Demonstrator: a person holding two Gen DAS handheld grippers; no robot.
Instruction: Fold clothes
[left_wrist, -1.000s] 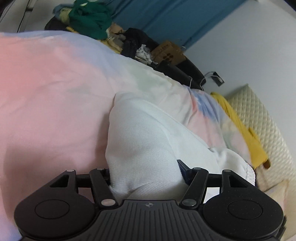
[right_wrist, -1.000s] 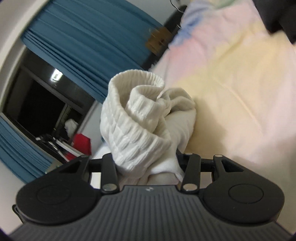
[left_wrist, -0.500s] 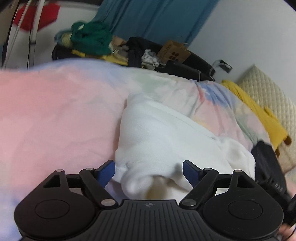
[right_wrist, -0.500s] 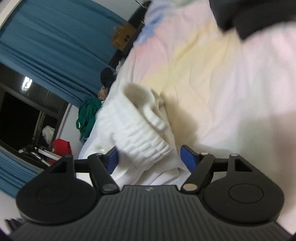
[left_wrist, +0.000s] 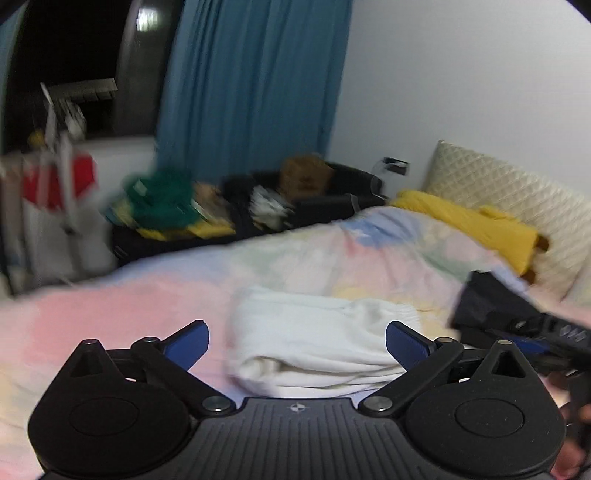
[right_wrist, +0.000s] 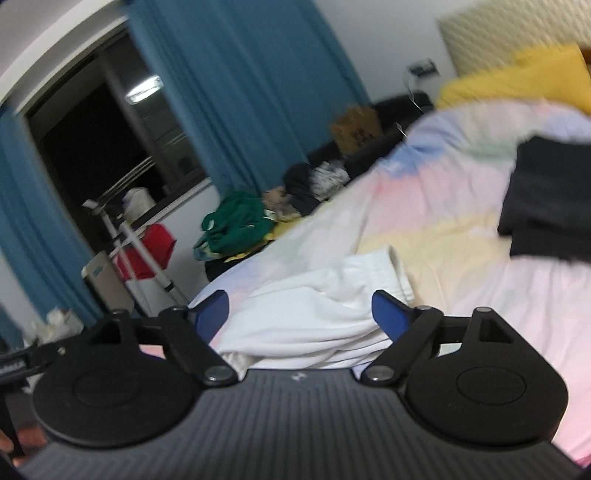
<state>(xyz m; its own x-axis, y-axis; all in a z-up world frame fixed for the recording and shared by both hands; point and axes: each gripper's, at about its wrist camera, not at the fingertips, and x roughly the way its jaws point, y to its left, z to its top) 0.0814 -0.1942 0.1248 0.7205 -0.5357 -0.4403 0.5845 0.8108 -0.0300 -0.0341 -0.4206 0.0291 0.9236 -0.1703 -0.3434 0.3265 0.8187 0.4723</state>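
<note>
Left gripper (left_wrist: 297, 345) spread wide, nothing between the blue pads (left_wrist: 186, 341) — hanging just short of the near edge of the folded white garment (left_wrist: 317, 339). Right gripper (right_wrist: 299, 312) likewise splayed and empty, poised over the same white garment (right_wrist: 317, 314), viewed from its other side.

Resting on the pastel bedspread (left_wrist: 110, 314), that white bundle: several layers stacked, ribbed band toward the headboard side, loose edges showing along the near fold. Beyond it toward the headboard, a folded dark garment (right_wrist: 550, 199); farther still, a yellow cloth (left_wrist: 472, 225) against the quilted headboard (left_wrist: 517, 199).

Risks from here, as a judgement only:
- Soft knit on a soft bed — layers likely to slump or spring apart once unsupported, spoiling the fold.
- A pad dragging across the near edge on any move away or back in, catching a loose layer and pulling the stack open.
- Closing on the top layer alone, lifting one ply and unrolling the rest.
- Both views smeared by motion, so exact clearance between pads and fabric impossible to tell.
</note>
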